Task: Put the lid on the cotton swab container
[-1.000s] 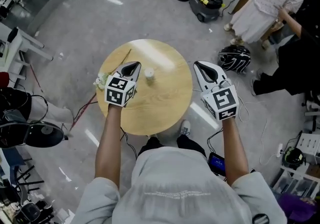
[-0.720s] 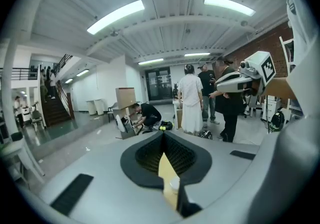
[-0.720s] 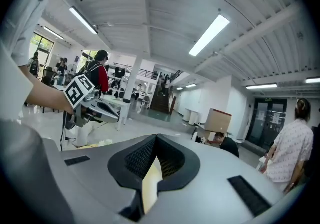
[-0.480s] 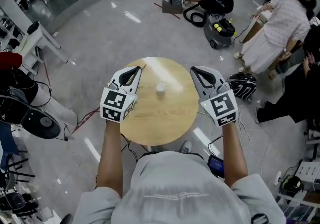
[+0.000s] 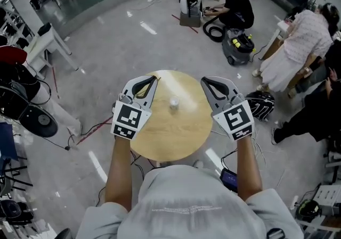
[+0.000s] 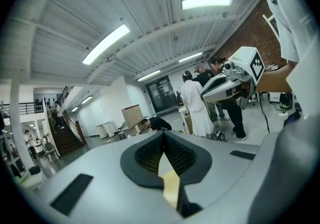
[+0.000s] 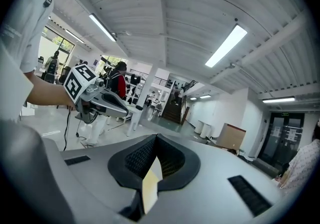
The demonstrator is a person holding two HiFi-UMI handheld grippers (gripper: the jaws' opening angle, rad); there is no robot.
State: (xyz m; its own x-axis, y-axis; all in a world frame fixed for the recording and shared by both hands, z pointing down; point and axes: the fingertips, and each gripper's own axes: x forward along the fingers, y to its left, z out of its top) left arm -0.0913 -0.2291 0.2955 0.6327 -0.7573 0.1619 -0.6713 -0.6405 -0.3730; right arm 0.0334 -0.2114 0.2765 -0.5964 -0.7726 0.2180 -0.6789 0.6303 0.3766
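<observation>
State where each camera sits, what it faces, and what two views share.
Head view: on the head, steeply down at round table, container; both forearms, left gripper, right gripper.
Left gripper view: on left gripper, level past shut jaws; right gripper, forearm.
Right gripper view: likewise; left gripper, forearm.
Shared: each gripper view shows the other gripper.

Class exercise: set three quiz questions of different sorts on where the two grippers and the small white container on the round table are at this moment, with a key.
1. True or false: the left gripper grips the white container.
2. Where does the white container stand? A. at the edge of the round table; B. near the table's middle; C. on the floor.
3. Fill in: the fingers of the right gripper are ___ (open or shut).
Key: 1 false, its fingers are shut on nothing; 2 B; 3 shut.
</observation>
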